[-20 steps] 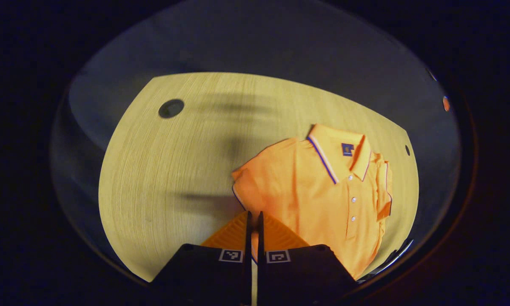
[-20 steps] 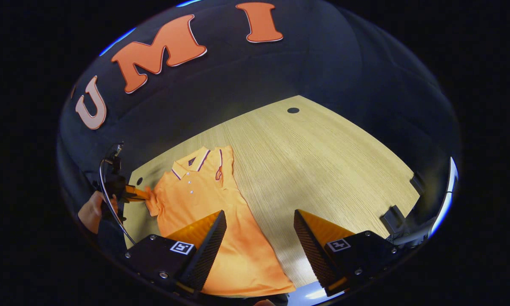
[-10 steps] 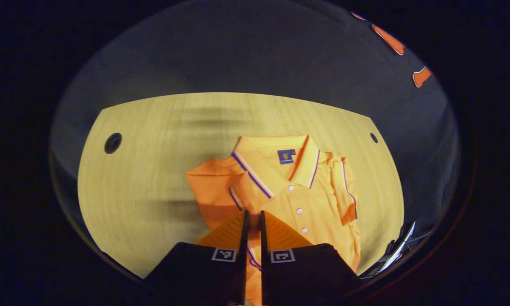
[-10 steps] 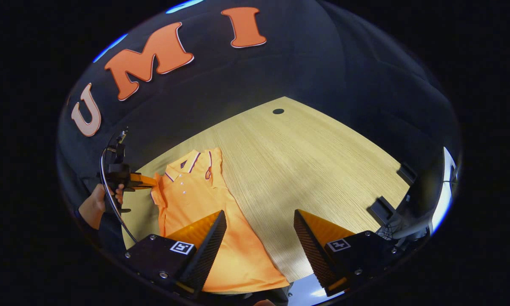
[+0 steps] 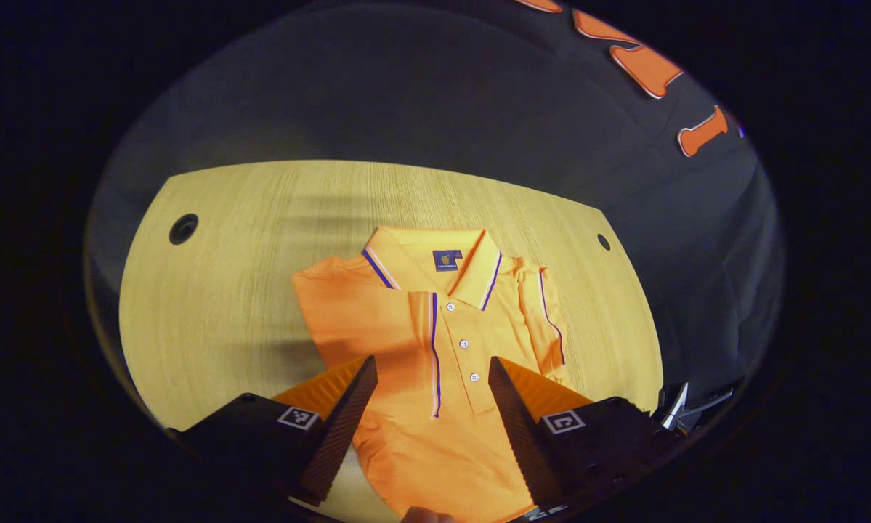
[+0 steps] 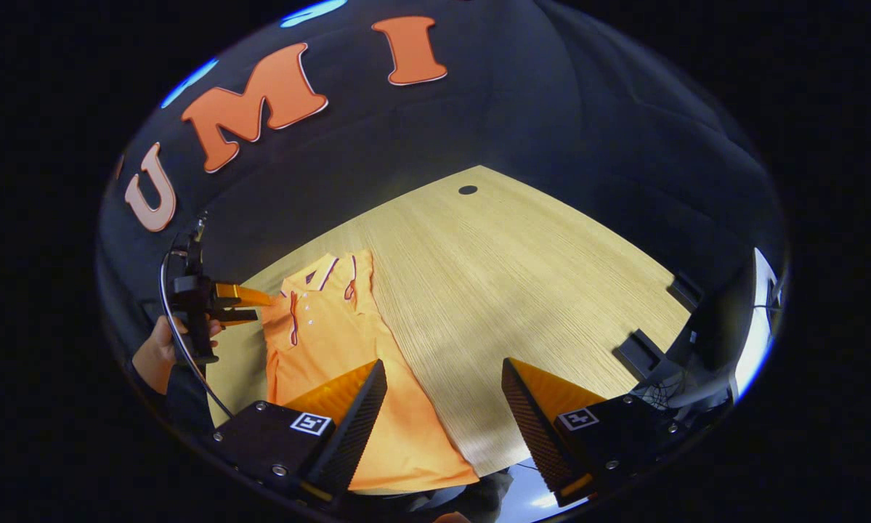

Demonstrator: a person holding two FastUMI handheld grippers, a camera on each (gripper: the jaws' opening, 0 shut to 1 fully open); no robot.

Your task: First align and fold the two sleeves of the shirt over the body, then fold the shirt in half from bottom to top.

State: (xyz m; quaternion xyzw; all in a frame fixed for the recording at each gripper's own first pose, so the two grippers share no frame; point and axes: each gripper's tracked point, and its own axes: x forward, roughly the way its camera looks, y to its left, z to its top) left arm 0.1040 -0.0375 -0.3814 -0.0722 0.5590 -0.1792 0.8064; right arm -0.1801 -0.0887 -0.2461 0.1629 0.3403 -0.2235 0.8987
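The shirt (image 5: 435, 341) lay flat near the table's (image 5: 217, 290) far edge, both sleeves folded over the body. The left gripper (image 5: 429, 396) and right gripper (image 6: 442, 399) stood with fingers apart, holding nothing. In my judgement, lifting the hem unevenly could spill the loose sleeve folds.

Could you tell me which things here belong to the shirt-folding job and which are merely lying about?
Part of the job:
- orange polo shirt, both sleeves folded over the body
- left hand-held gripper, open above the shirt
- right hand-held gripper, open
- wooden table under the shirt

Just lying about:
- dark device with cables at the table's edge
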